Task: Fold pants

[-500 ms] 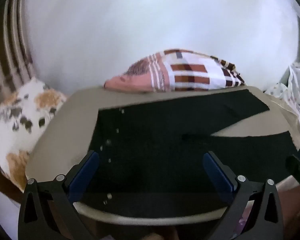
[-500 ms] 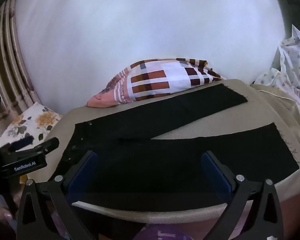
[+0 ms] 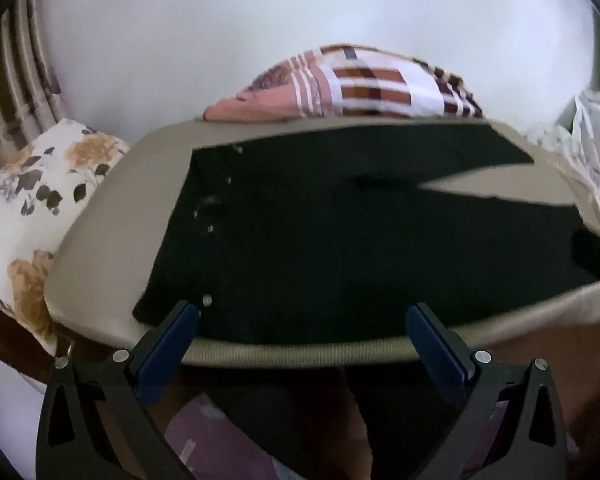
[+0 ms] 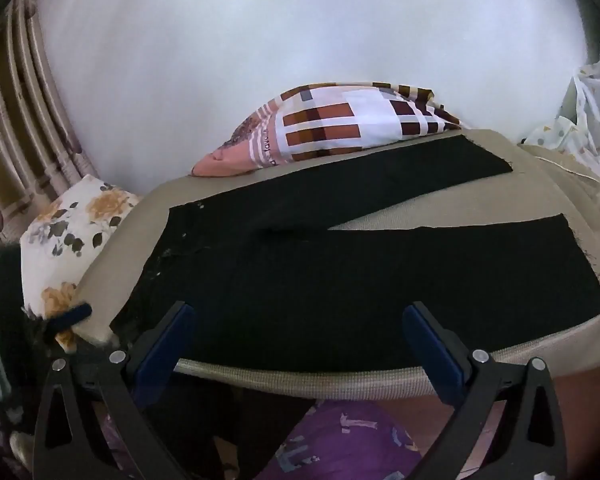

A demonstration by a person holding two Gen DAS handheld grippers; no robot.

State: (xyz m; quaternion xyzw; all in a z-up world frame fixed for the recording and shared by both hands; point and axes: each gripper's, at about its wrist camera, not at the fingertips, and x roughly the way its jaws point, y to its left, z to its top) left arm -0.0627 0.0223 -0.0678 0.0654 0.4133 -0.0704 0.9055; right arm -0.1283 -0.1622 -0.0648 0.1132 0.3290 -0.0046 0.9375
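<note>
1. The pants (image 4: 340, 280) lie flat on a beige table (image 4: 440, 216), filling the middle of the right wrist frame; black, with the waist at centre left and the two legs running to the right.
2. The legs part in a V: the far leg runs toward the upper right, the near leg to the right edge, and a wedge of bare table shows between them.
3. In the left wrist frame the pants (image 3: 340, 248) cover most of the table (image 3: 140, 184); this view is somewhat blurred.
4. The left hand-held gripper (image 3: 302, 314) has its jaws spread wide and holds nothing; it sits at the near hem, low in the frame.
5. The right hand-held gripper (image 4: 298, 312) is likewise wide apart and empty, over the near edge of the pants.
6. A plaid pillow (image 4: 340, 132) lies at the table's far edge, touching the far leg.
7. A floral cushion (image 4: 72, 232) sits at left, beside the table.
</note>
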